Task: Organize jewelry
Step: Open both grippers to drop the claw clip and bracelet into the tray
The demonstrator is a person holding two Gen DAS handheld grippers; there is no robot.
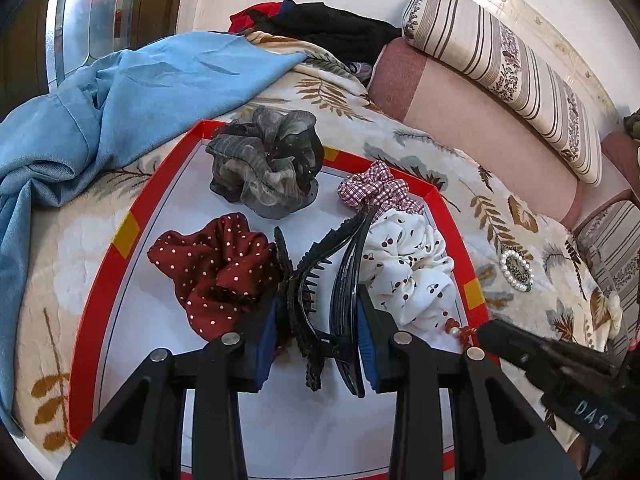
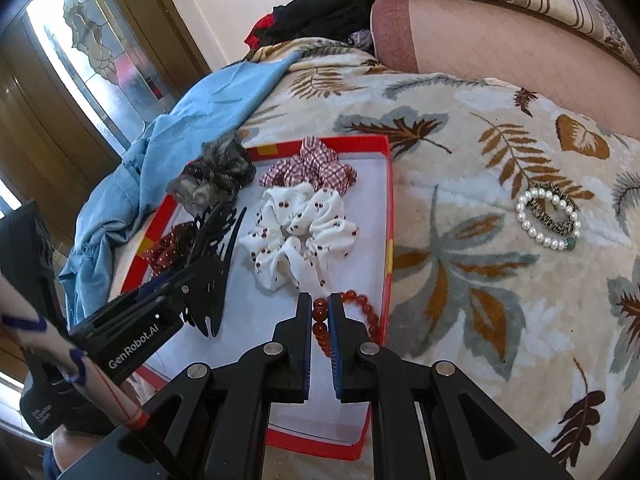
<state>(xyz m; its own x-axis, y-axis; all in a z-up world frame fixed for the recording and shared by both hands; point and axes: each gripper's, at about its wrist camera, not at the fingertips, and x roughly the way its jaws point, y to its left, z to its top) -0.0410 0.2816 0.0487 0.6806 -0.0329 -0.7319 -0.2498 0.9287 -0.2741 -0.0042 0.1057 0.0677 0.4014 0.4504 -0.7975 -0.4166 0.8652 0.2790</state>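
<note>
You are lowering the red bead bracelet [image 2: 362,312], pinched in the right hand-held gripper [image 2: 320,312], while the left hand-held gripper [image 1: 318,312] is clamping the black hair clips [image 1: 320,280]; release both gently inside the red tray [image 2: 386,216].

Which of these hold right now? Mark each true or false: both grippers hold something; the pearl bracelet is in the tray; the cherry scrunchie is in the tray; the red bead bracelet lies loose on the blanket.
1. Both grippers hold something. True: the left gripper clamps black hair claw clips; the right gripper pinches the red bead bracelet.
2. The pearl bracelet is in the red tray. False: it lies on the leaf-print blanket.
3. The cherry-print scrunchie is in the tray. True.
4. The red bead bracelet lies loose on the blanket. False: gripped, over the tray.
</note>
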